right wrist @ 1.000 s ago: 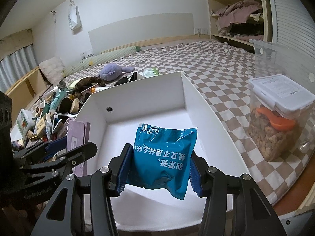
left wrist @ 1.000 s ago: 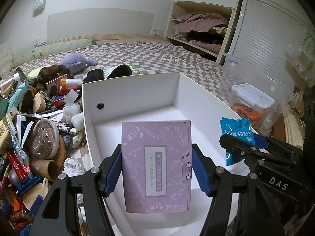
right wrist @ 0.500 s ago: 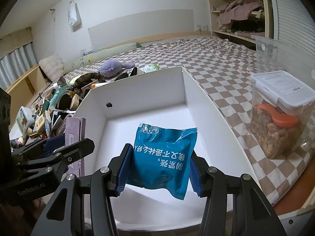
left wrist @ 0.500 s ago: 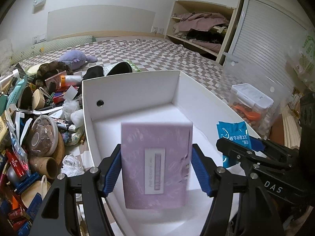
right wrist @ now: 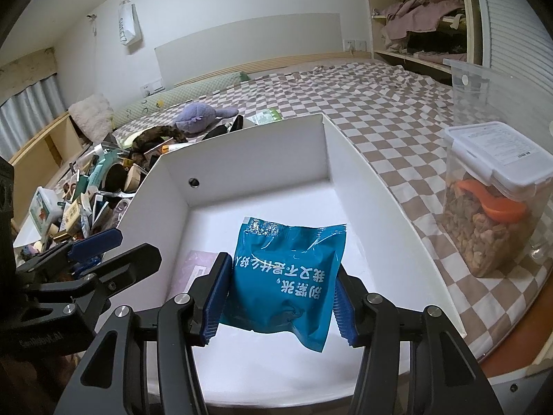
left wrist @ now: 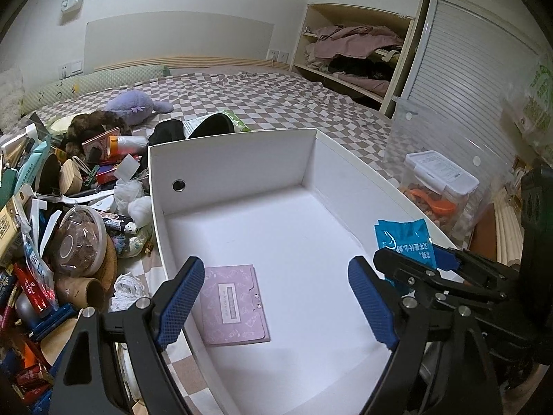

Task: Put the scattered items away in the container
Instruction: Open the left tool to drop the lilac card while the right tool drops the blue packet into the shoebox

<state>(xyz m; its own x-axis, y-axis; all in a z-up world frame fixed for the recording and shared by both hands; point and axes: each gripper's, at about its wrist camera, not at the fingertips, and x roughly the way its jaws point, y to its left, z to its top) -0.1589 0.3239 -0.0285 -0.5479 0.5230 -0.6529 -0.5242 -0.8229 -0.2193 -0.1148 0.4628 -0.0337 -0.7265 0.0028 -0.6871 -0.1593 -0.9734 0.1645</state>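
A white box (left wrist: 238, 159) (right wrist: 255, 148) stands on the checked bed cover. A lilac packet (left wrist: 235, 304) (right wrist: 197, 269) lies flat on the box floor near its front left corner. Above it my left gripper (left wrist: 276, 301) (right wrist: 90, 249) has its jaws opening, and nothing is between the blue pads. My right gripper (right wrist: 278, 297) (left wrist: 432, 259) is shut on a blue snack pouch (right wrist: 287, 276) (left wrist: 404, 242), which hangs over the box's front right part.
A heap of scattered small items (left wrist: 62, 207) (right wrist: 86, 190) lies left of the box, with a purple plush toy (left wrist: 138, 103) behind. A clear lidded food container (right wrist: 494, 190) (left wrist: 435, 186) stands to the right. Shelves with clothes (left wrist: 352, 52) are at the back.
The left gripper's jaws spread and let go of the lilac packet, which dropped flat onto the box floor. The right gripper still holds the blue pouch in the same place.
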